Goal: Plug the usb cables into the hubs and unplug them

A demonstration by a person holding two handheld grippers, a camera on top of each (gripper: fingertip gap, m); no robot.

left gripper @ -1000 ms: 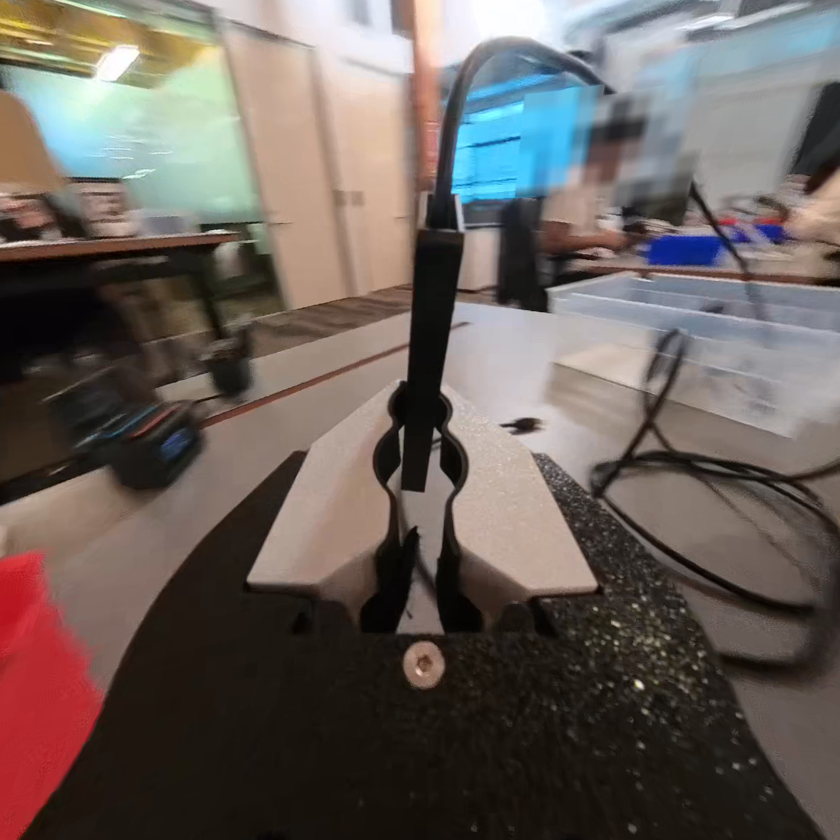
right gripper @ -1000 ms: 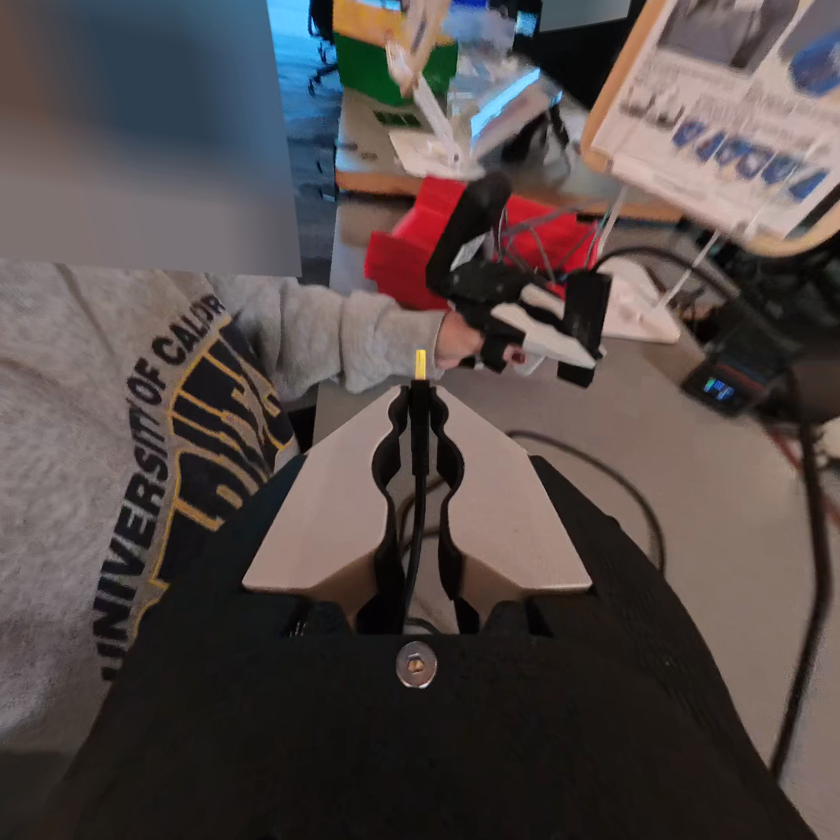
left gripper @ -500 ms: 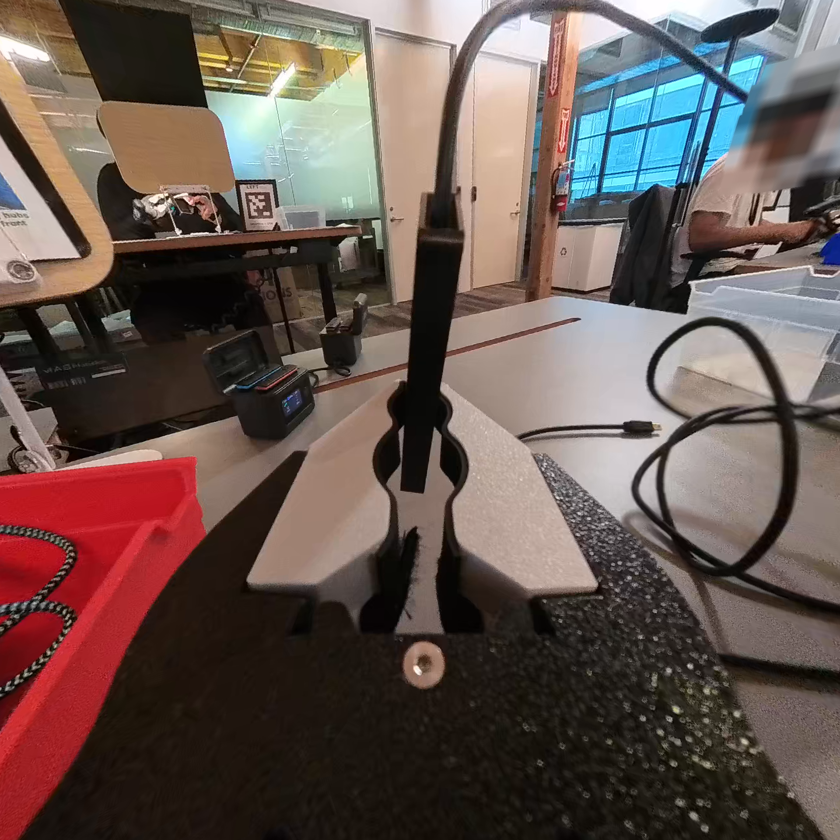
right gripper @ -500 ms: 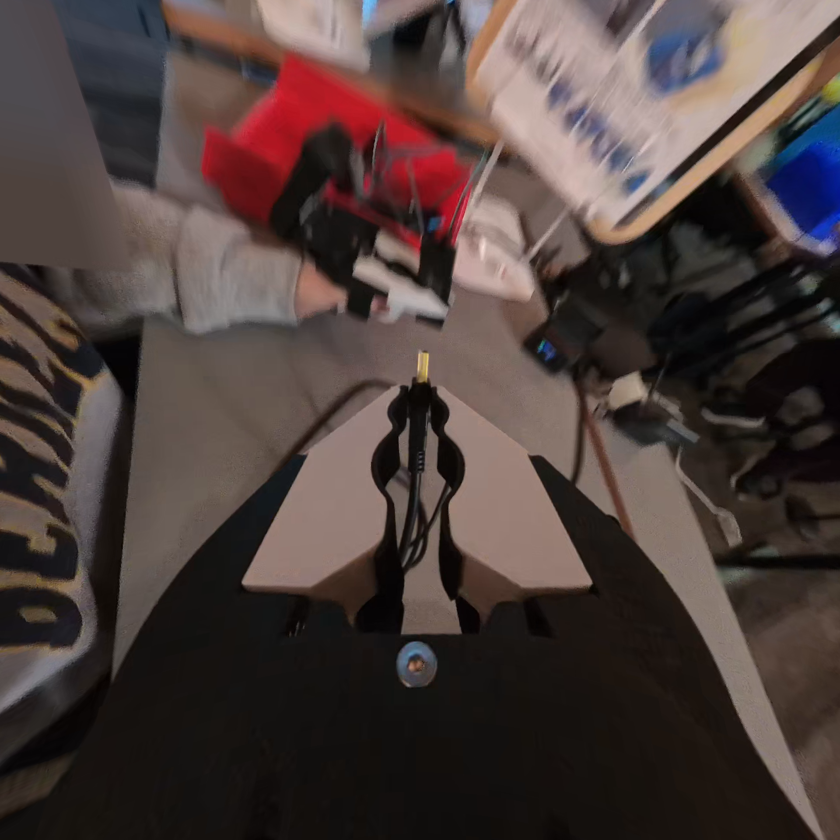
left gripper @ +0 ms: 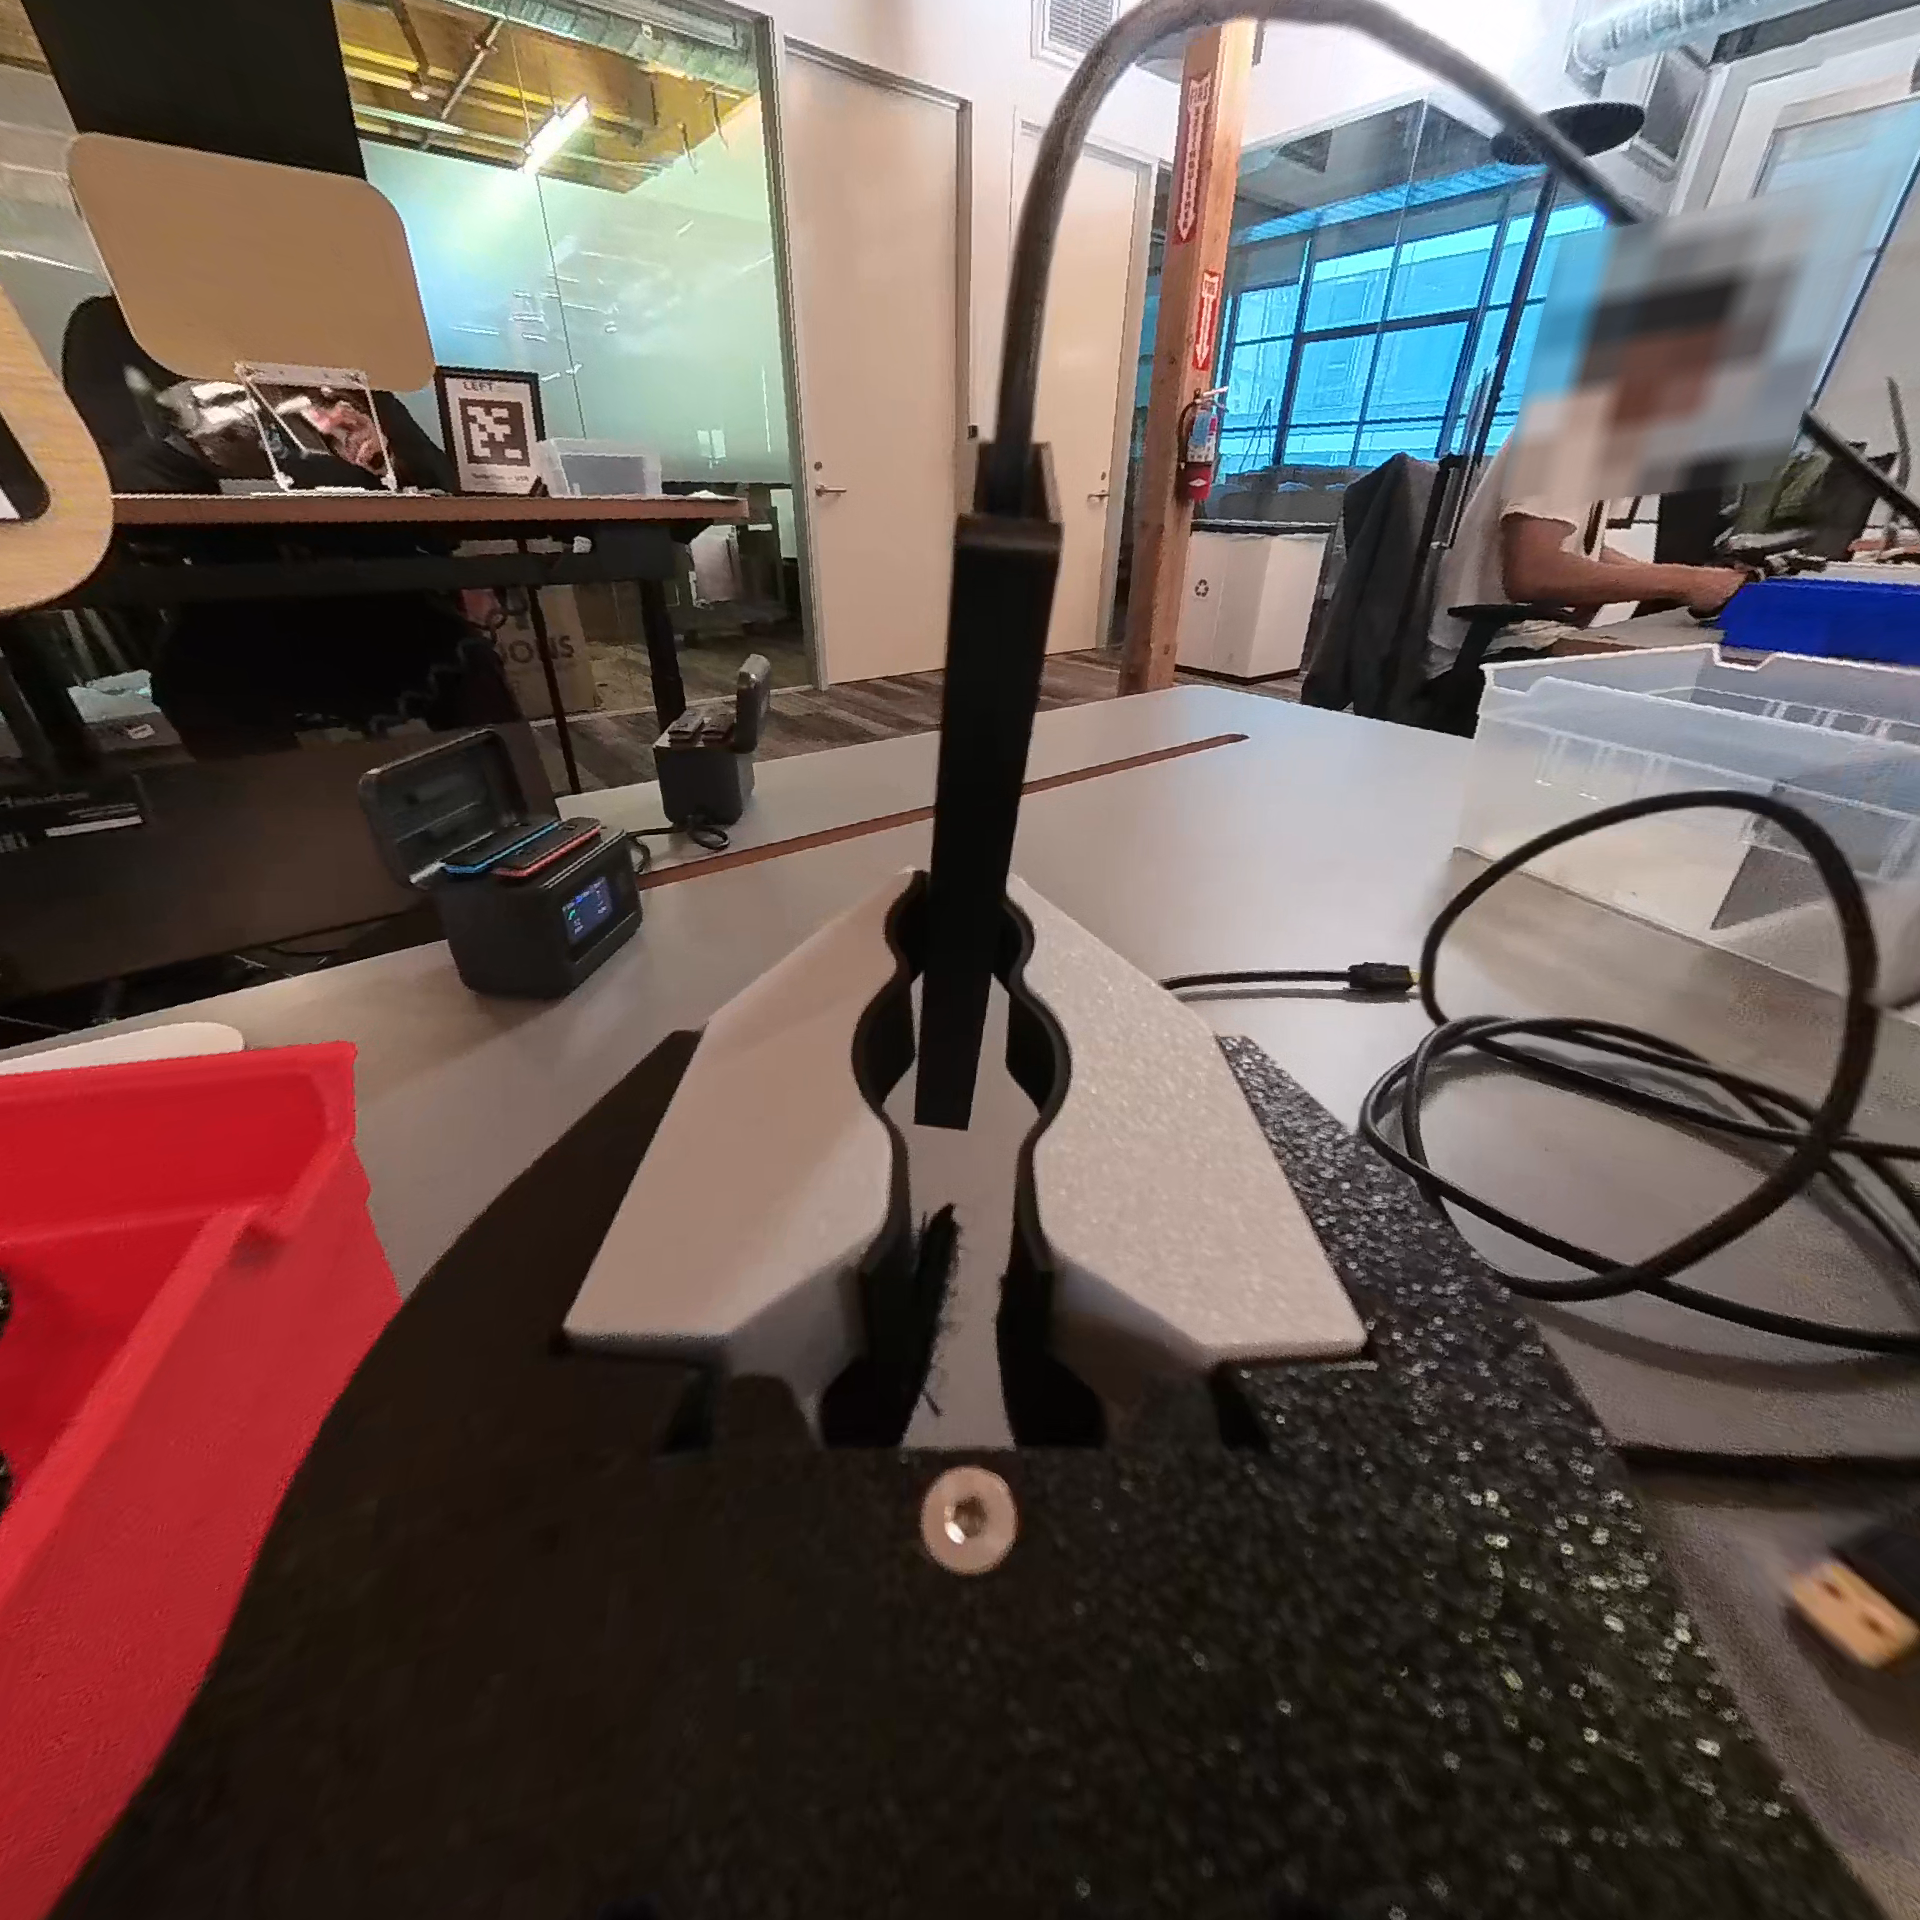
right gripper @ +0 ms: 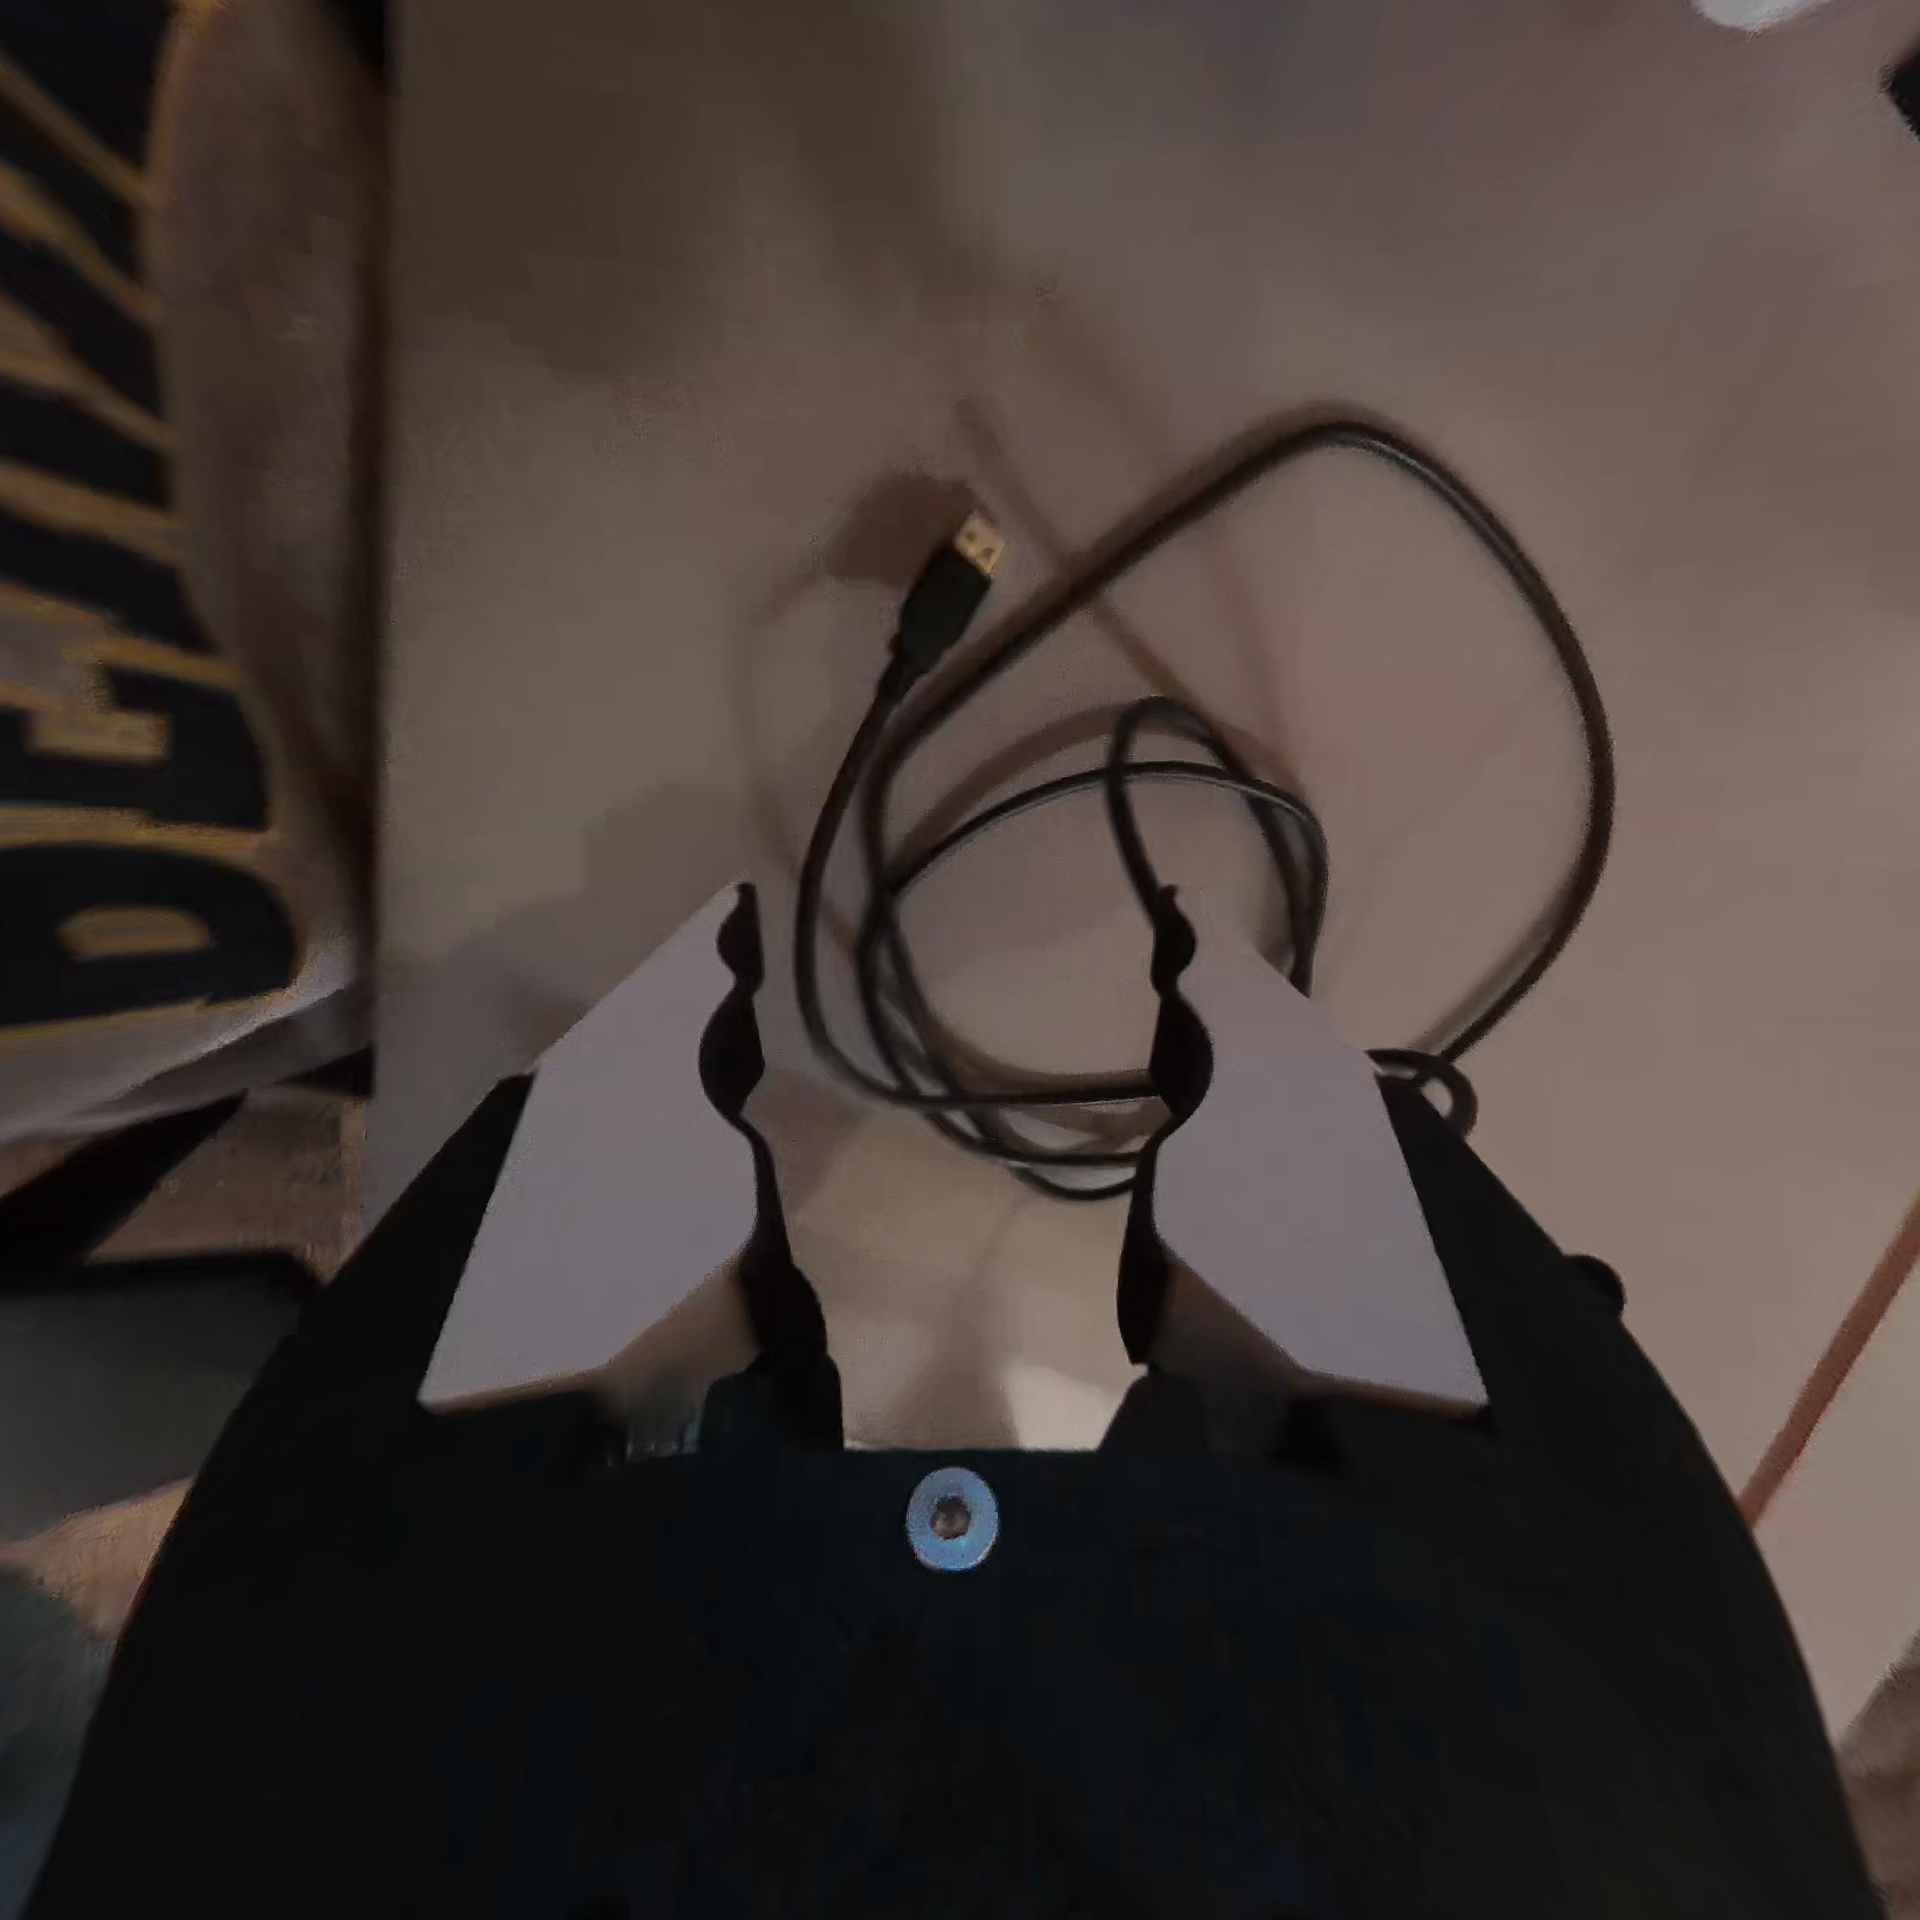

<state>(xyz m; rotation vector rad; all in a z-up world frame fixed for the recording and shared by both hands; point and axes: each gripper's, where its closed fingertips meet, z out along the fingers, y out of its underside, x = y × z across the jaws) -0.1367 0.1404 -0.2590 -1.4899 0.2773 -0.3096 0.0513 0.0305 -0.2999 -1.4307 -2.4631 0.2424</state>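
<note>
My left gripper [left gripper: 958, 902] is shut on a slim black USB hub [left gripper: 989, 748], held upright, with its thick black lead [left gripper: 1049, 208] arching up and off to the right. My right gripper [right gripper: 954, 904] is open and empty, pointing down at the table. Below it lies a coiled black USB cable [right gripper: 1091, 883] with its gold-tipped plug [right gripper: 951, 592] loose on the table beyond the fingertips. In the left wrist view the same gold plug [left gripper: 1860, 1621] shows at the lower right, with cable loops [left gripper: 1621, 1039] and a small connector [left gripper: 1377, 977] on the table.
A red bin [left gripper: 156, 1299] sits at the left. A black battery charger case [left gripper: 530, 894] and a second small charger [left gripper: 712, 764] stand farther back. A clear plastic tub [left gripper: 1683, 758] is at the right. A person's grey sweatshirt [right gripper: 156, 520] borders the table's near edge. The right gripper is farther from the black battery charger case [left gripper: 530, 894], some 40 centimetres, than the left, some 20 centimetres.
My right gripper has opened and let go of the USB cable, which now lies coiled on the table; the gripper has tilted downward. My left gripper still holds the hub and has settled.
</note>
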